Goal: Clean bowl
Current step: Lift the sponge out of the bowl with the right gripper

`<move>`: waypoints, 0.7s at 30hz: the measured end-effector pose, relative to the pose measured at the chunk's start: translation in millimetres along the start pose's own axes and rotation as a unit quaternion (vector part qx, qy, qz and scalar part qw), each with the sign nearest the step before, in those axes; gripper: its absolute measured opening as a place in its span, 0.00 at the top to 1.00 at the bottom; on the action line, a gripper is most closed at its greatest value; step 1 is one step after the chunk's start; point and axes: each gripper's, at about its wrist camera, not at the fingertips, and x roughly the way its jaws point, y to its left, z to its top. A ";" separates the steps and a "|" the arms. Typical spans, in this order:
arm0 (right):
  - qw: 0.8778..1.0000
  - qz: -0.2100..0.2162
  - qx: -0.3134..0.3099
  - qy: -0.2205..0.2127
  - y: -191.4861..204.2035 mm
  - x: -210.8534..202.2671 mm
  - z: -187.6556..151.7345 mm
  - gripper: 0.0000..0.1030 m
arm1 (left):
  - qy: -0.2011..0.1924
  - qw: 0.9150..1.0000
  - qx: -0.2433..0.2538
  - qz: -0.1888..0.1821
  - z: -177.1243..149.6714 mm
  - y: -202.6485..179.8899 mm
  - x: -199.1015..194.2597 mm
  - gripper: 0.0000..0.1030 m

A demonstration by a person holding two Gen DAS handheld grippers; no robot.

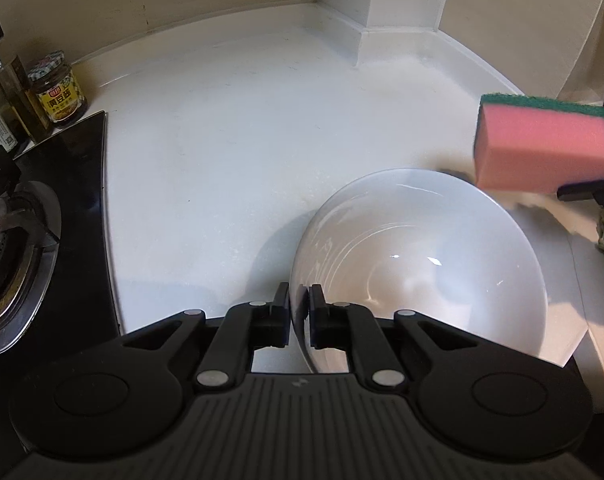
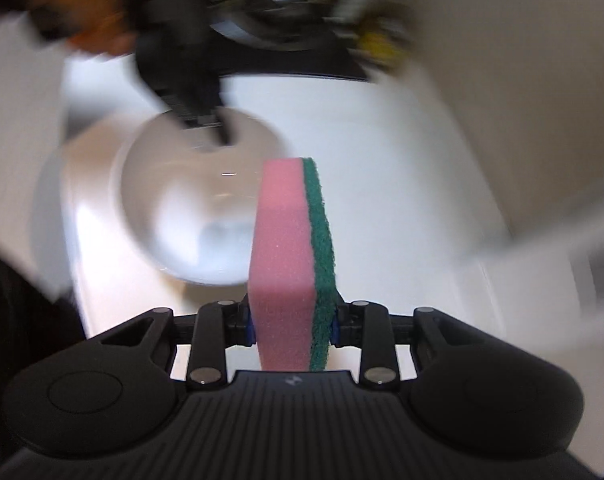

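Presently the left hand-held gripper [image 1: 300,304] pinched the near rim of the bowl [image 1: 417,264] on the worktop [image 1: 230,152]: glazed, slippery, breakable. Right hand-held gripper [image 2: 293,326] squeezed the soft sponge [image 2: 290,256] beside it.

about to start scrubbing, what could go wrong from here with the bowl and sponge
The left gripper pinches the white bowl only at its thin rim, so pressure from the sponge could tip or twist it loose. The right gripper view is motion-blurred, suggesting a fast move; the sponge may hit the rim rather than land inside.
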 end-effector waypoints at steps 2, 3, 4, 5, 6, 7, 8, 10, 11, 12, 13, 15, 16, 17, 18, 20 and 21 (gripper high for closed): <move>0.998 -0.032 0.050 -0.010 -0.6 2.9 -17.4 0.74 | 0.001 1.000 0.000 0.004 0.6 -1.5 0.3 0.92; 0.997 -0.044 0.069 -0.013 0.1 6.7 -23.9 0.74 | 0.001 1.000 -0.001 0.006 1.0 -2.1 0.2 0.92; 0.995 -0.047 0.085 -0.015 1.1 11.2 -28.8 0.74 | 0.001 1.000 -0.001 0.007 1.4 -2.8 0.2 0.92; 0.993 -0.046 0.106 -0.019 2.5 15.2 -35.8 0.74 | 0.002 1.000 -0.002 0.009 1.8 -3.4 0.2 0.92; 0.991 -0.044 0.127 -0.022 3.6 19.2 -41.8 0.74 | 0.002 1.000 -0.002 0.010 2.2 -3.9 0.3 0.92; 0.989 -0.039 0.142 -0.023 6.3 24.0 -43.8 0.74 | 0.003 1.000 -0.003 0.010 2.5 -4.0 0.5 0.92; 0.987 -0.034 0.156 -0.026 13.6 29.0 -43.8 0.74 | 0.004 1.000 -0.003 0.011 2.9 -4.0 0.6 0.93; 0.985 -0.035 0.168 -0.028 25.6 39.4 -41.7 0.74 | 0.006 1.000 -0.001 0.010 3.7 -3.6 0.8 0.93; 0.984 -0.036 0.170 -0.028 28.1 44.5 -39.3 0.74 | 0.006 1.000 0.001 0.010 4.1 -3.5 0.9 0.93; 0.984 -0.042 0.170 -0.030 31.4 49.4 -37.2 0.74 | 0.007 1.000 0.003 0.010 4.8 -3.4 1.2 0.93; 0.985 -0.050 0.165 -0.031 33.6 54.6 -34.6 0.74 | 0.009 1.000 0.004 0.010 6.1 -2.9 1.7 0.93; 0.988 -0.072 0.136 -0.031 37.5 65.1 -28.4 0.74 | 0.011 1.000 0.008 0.011 9.4 -1.9 3.4 0.93; 0.988 -0.075 0.131 -0.034 37.3 68.3 -26.5 0.74 | 0.011 1.000 0.011 0.011 11.5 -1.5 4.8 0.93; 0.988 -0.079 0.126 -0.037 36.2 70.3 -25.1 0.74 | 0.012 1.000 0.012 0.011 13.7 -0.7 6.3 0.93; 0.988 -0.082 0.123 -0.040 35.3 73.5 -23.8 0.74 | 0.012 1.000 0.010 0.009 16.4 0.9 8.1 0.93; 0.987 -0.090 0.123 -0.045 34.1 78.2 -22.9 0.74 | 0.013 1.000 0.009 0.007 21.3 3.2 11.0 0.92; 0.987 -0.093 0.125 -0.047 34.2 79.8 -23.1 0.74 | 0.014 1.000 0.011 0.005 24.3 3.8 12.9 0.91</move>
